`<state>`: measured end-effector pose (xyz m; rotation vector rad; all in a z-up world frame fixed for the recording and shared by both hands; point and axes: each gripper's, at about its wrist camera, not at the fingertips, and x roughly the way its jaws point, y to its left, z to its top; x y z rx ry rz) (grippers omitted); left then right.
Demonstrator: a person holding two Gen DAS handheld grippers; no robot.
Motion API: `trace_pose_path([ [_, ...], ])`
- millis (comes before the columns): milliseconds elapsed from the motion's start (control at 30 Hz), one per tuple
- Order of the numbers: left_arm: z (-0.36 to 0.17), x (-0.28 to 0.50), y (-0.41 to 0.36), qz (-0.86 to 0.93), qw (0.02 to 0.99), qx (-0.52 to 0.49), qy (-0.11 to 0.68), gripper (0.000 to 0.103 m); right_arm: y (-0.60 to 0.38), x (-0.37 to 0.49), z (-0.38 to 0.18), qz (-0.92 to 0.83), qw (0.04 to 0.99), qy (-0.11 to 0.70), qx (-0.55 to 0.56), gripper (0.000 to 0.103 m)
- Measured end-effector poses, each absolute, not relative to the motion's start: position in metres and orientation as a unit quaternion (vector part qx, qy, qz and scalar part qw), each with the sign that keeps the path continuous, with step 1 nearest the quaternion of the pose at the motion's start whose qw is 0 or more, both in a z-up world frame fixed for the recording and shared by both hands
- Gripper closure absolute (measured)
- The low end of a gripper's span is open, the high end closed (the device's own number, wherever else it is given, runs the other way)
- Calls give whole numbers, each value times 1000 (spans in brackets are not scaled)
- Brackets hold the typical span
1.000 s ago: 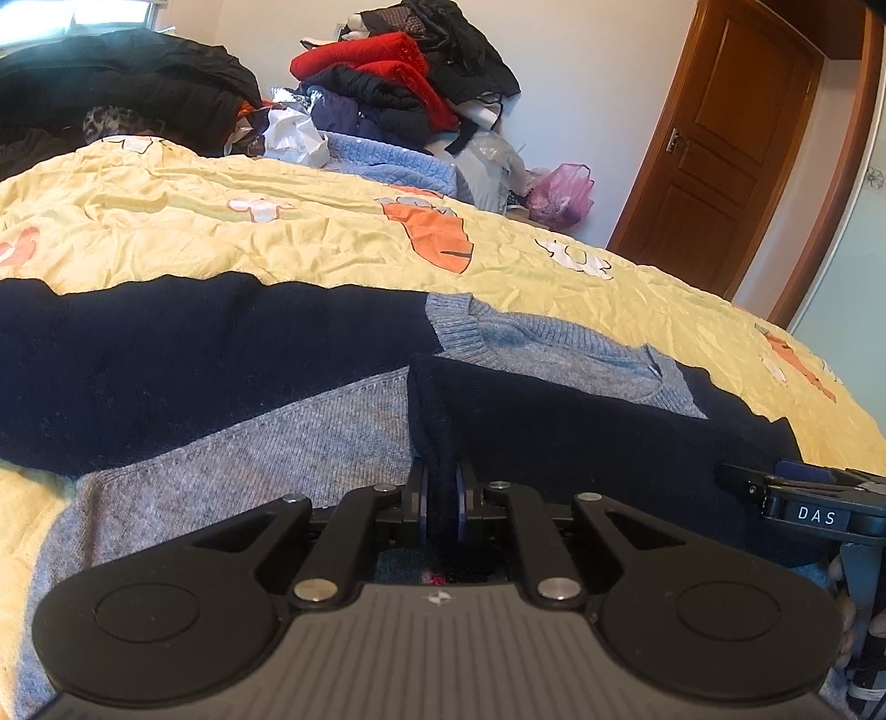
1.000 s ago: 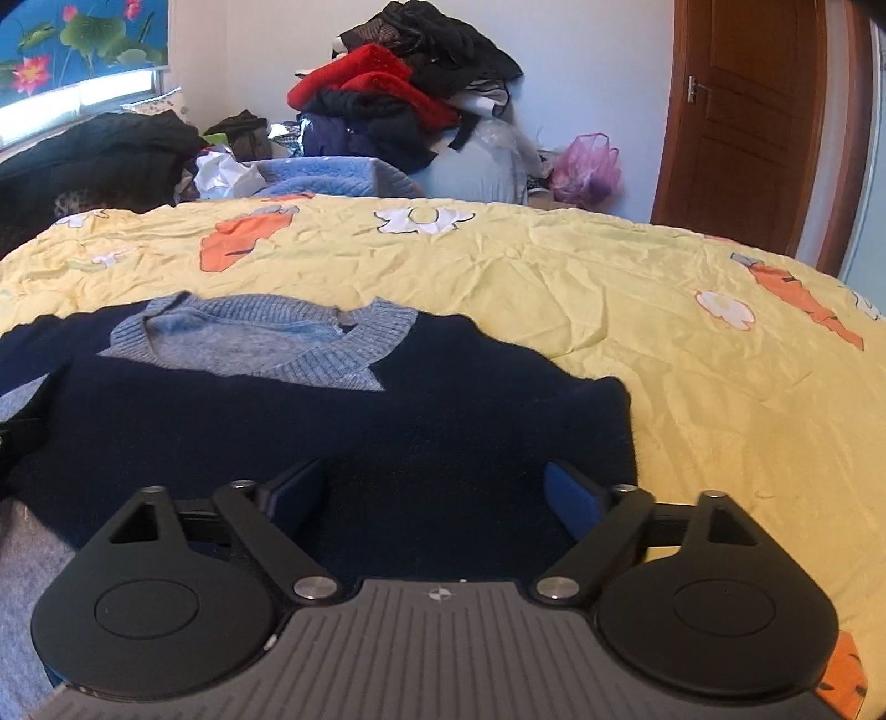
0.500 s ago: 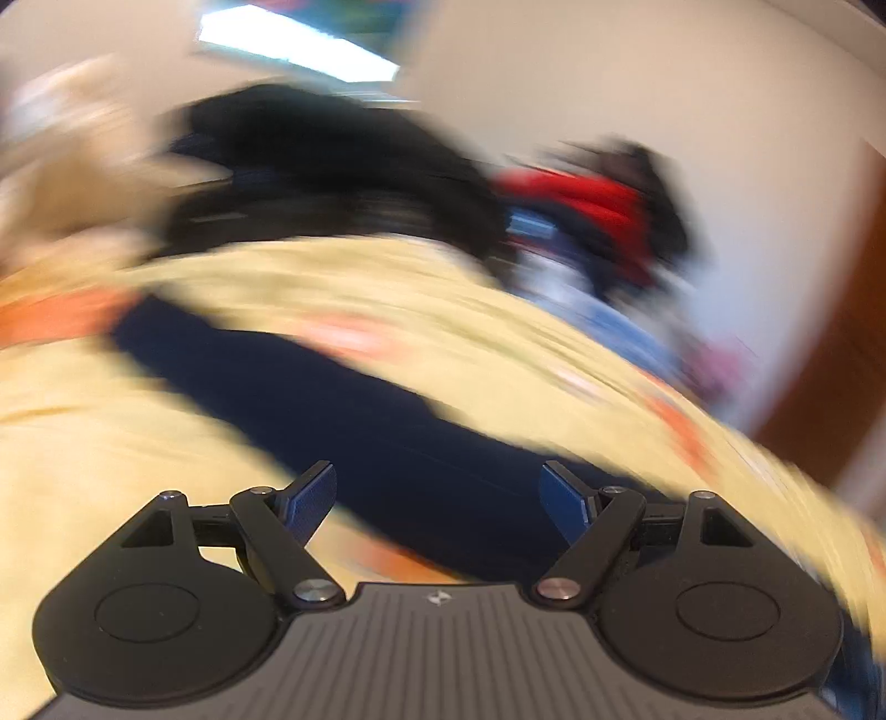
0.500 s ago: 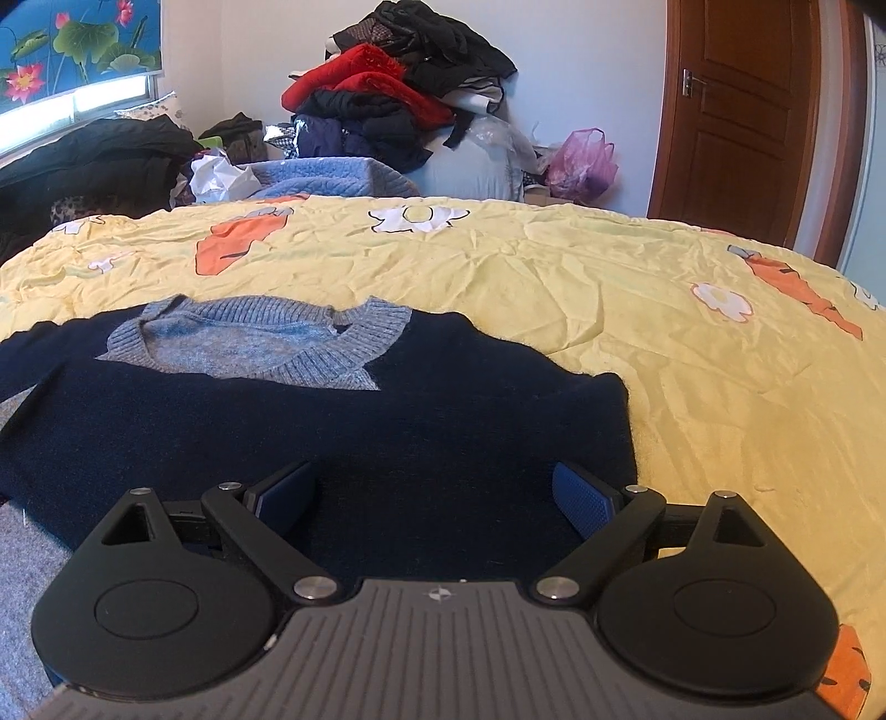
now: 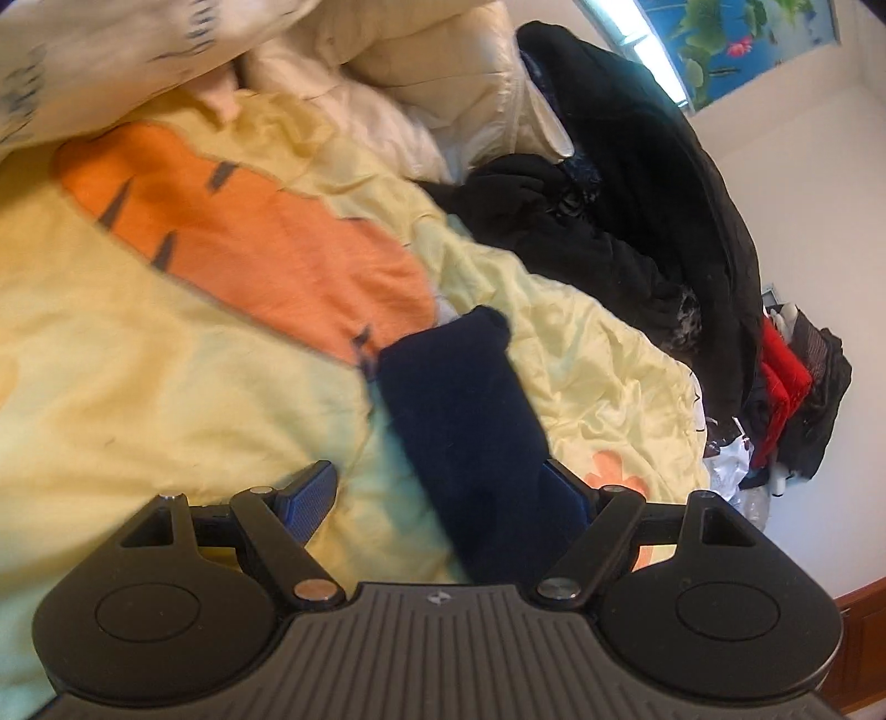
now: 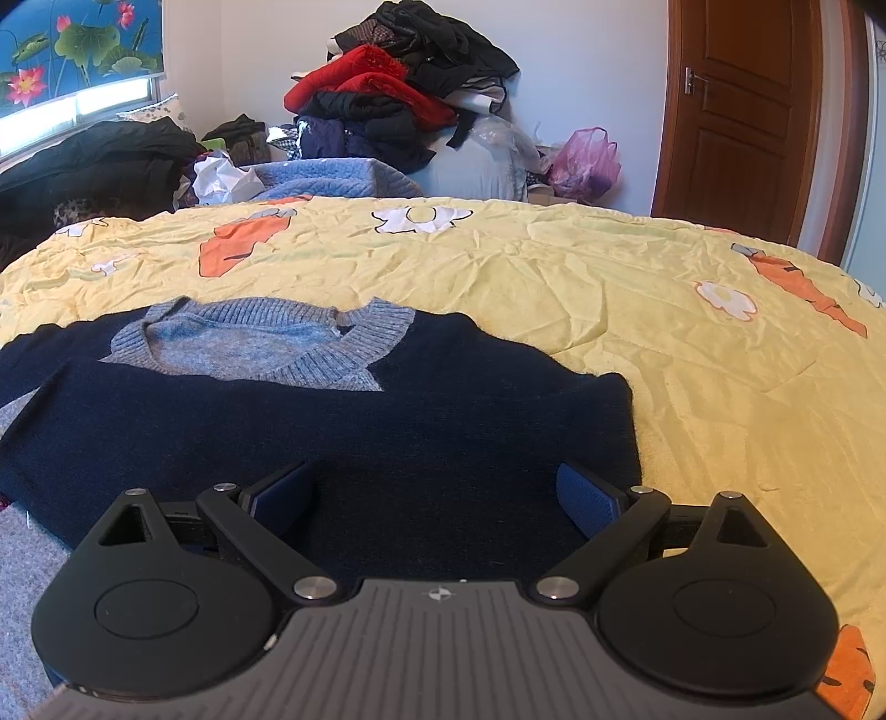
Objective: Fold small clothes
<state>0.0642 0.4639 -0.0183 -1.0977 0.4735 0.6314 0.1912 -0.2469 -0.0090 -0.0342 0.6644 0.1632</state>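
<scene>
Since a second ago the left gripper (image 5: 440, 498) has let go of the sweater fold it was pinching near the middle and swung out sideways, rolling as it went, so its camera now looks along the navy sleeve (image 5: 470, 421) toward the pillows (image 5: 421, 61). Its jaws stand apart — the sleeve runs up between them, close against the right-hand blue pad, while the other pad hangs over bare bedspread and nothing is pinched. It tilts downward at the bed, and the view is canted so the window poster (image 5: 736, 44) sits at the upper right.

The right gripper (image 6: 437, 493) has kept its place over the folded sweater (image 6: 310, 432), angled down at it, and its jaws are opening wider with only flat knit below them, not gripped.

The sweater lies flat on the near side of the bed: fuzzy dark navy wool, a ribbed grey-blue V-neck collar (image 6: 338, 354), and a softer grey panel at the lower left edge of the right view. Its right sleeve is tucked in, leaving a square navy corner. The yellow bedspread (image 6: 554, 277) is thin, finely creased cotton printed with orange carrots and white flowers. Beyond it are a heap of red and black clothes (image 6: 398, 94), a pink plastic bag (image 6: 587, 160) and a brown panelled door (image 6: 742, 111).
</scene>
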Motion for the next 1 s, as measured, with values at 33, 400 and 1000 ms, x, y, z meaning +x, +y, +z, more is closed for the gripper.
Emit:
trace_pose_path([
  [33,-17,68,465,296,782,-503,219,24,-247,192,-9,81,942,326,-16,6],
  [400,0,88,450,332,809,-419,243,97,-249,192,-9,87,942,325,-7,5],
  [1000,54,117,57,1,977,10,214,98,-260,192,-8,99,942,319,28,4],
])
